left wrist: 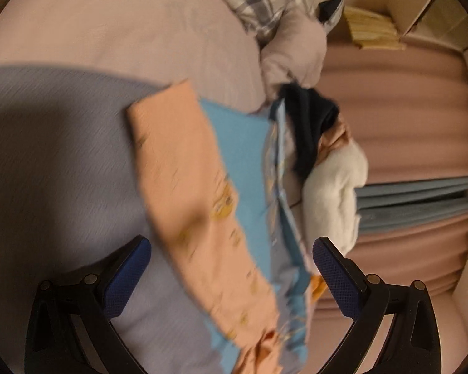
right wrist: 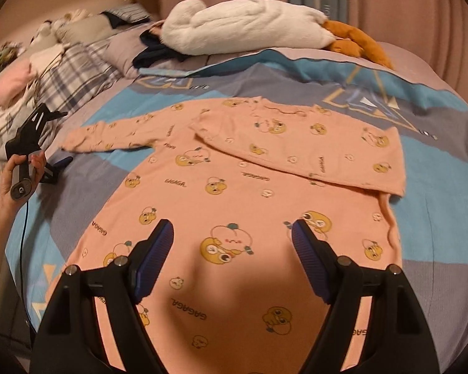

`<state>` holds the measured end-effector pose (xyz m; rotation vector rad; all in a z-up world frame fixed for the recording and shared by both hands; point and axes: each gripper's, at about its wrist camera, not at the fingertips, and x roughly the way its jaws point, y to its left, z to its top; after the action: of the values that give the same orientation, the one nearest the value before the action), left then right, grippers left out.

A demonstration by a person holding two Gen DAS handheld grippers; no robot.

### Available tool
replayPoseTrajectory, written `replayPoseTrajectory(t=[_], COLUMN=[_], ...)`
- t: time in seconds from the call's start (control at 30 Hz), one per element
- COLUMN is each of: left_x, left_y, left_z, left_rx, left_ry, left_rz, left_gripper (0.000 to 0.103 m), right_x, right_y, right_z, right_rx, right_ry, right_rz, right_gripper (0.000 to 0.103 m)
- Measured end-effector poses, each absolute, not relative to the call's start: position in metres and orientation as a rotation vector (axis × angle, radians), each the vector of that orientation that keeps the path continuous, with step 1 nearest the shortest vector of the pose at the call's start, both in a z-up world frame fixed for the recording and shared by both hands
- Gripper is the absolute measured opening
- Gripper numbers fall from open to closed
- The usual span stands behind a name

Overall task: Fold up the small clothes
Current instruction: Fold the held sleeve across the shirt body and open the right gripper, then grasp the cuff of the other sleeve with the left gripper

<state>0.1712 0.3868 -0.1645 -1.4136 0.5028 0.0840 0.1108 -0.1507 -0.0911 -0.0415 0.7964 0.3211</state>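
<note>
A peach long-sleeved top [right wrist: 234,193] with yellow cartoon prints lies flat on the bed. Its right sleeve [right wrist: 299,146] is folded across the chest; its left sleeve [right wrist: 109,134] stretches out to the left. My right gripper [right wrist: 232,237] is open and empty, hovering over the top's lower half. My left gripper [right wrist: 57,163] is seen in the right wrist view at the left, held by a hand just below the outstretched sleeve's cuff. In the blurred left wrist view the left gripper [left wrist: 231,255] is open, with the peach sleeve [left wrist: 187,187] running between its fingers.
The bed cover [right wrist: 436,162] is blue and grey. A white plush toy [right wrist: 243,28] with orange feet, dark clothes [right wrist: 156,51] and a plaid blanket [right wrist: 75,71] lie at the far side. Pink curtains [right wrist: 405,6] hang behind the bed.
</note>
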Motion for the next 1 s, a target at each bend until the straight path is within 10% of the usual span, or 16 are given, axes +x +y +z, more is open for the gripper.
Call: replayPoseTrajectory(t=[0.17,0.43,1.0], left_x=[0.192,0.199,0.255], left_y=[0.404,0.406,0.194], left_z=[-0.164,-0.171,0.003], left_rx=[-1.407,-1.249,-0.507], left_ry=[0.484,0.674,0.692], left_rz=[0.141,0.333,0.045], left_gripper=[0.091,0.003,0.0], right_x=[0.112,0.121,0.098], right_y=[-0.164,-0.179,-0.232], right_z=[-0.093,-0.102,-0.095], right_rx=[-0.006,0.016,0.164], right_ry=[0.804,0.837,0.81], right_rz=[0.278,0.238,0.196], right_gripper=[0.079,0.079,0.079])
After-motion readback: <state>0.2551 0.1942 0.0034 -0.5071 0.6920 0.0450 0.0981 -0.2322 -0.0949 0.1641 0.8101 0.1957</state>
